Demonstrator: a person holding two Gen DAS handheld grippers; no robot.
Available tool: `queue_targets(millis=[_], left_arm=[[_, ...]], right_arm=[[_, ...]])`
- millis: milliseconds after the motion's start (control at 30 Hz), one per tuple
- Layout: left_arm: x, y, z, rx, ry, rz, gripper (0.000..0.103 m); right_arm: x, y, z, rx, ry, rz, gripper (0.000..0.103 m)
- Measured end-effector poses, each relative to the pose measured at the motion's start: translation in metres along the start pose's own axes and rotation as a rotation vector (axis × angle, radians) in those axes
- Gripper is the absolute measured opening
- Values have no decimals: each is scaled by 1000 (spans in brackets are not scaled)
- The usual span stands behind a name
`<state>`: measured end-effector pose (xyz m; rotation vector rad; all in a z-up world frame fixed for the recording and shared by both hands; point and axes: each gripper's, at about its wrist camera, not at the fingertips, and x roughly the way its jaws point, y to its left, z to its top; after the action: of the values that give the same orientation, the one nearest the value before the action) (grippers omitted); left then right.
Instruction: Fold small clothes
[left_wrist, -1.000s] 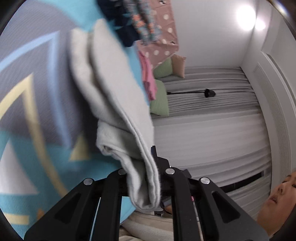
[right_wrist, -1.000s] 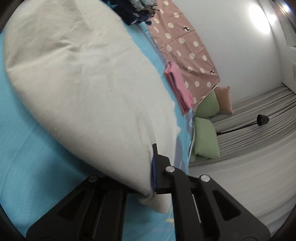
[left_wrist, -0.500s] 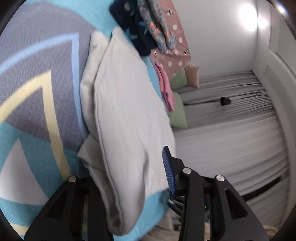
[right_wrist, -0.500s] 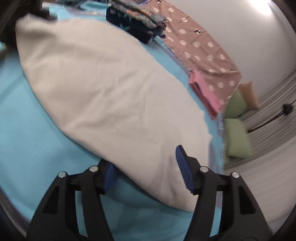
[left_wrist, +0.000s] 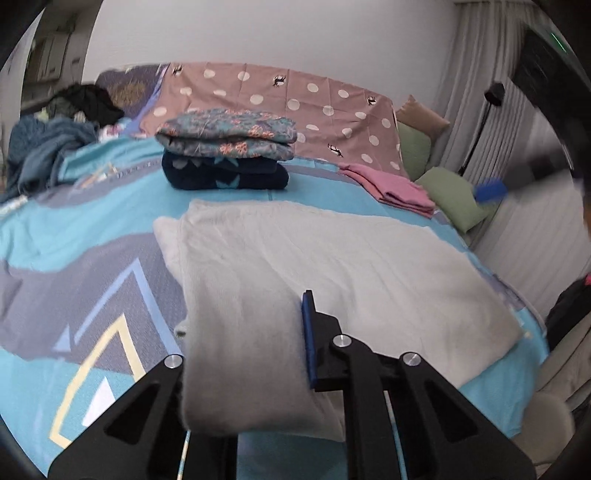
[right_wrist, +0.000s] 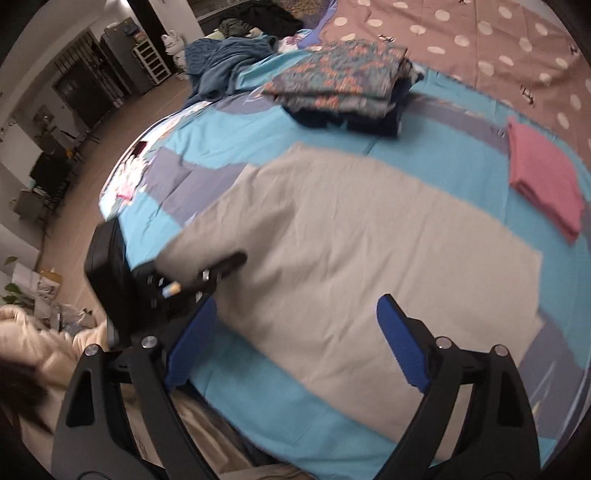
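The left gripper (left_wrist: 243, 354) has its fingers closing on a corner of the pale grey garment (left_wrist: 332, 266), and the cloth bunches between them and hangs over the near edge, hiding the left pad while the blue right pad (left_wrist: 307, 332) presses against its side. From that pinched corner the garment spreads away ahead of the fingers, lying flat on the bed (left_wrist: 92, 266), whose cover is turquoise with grey and yellow shapes. Beyond the garment, further ahead of the left fingers, a stack of folded clothes (left_wrist: 225, 155) sits on the bed, a patterned blue piece on top of a dark navy one, and ahead and to the right of them lies a folded pink cloth (left_wrist: 391, 186). A brown dotted sheet (left_wrist: 314, 96) covers the far part of the bed, with green pillows (left_wrist: 450, 192) at its right end. The right gripper (right_wrist: 295, 343) hangs above the bed with its fingers spreading wide and nothing between them; its two blue pads (right_wrist: 400, 343) frame the near part of the garment below without touching it. In the right wrist view the left gripper shows as a dark blurred shape just left of the right fingers, at the garment's edge. Loose blue and dark clothes (right_wrist: 229, 55) lie heaped at the far left of the bed.
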<state>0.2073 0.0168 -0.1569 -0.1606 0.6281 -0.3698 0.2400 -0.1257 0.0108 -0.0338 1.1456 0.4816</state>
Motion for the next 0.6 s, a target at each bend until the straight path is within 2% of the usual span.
queue_targets(millis=[33, 133, 233, 300, 467, 600], left_arm=[[-1, -5, 1, 38, -7, 16, 12], [-4, -24, 3, 143, -33, 63, 12], [-1, -41, 5, 240, -37, 104, 12], [2, -50, 6, 288, -33, 123, 12], [9, -63, 7, 363, -12, 158, 12], [13, -71, 7, 404, 0, 182, 12]], right_arm=[[3, 3, 13, 2, 10, 6, 92], [35, 18, 54, -114, 101, 37, 94], [97, 31, 91, -129, 296, 14, 94], [120, 42, 106, -136, 362, 20, 94], [156, 80, 121, -208, 497, -106, 93], [183, 105, 110, -347, 584, -310, 93]])
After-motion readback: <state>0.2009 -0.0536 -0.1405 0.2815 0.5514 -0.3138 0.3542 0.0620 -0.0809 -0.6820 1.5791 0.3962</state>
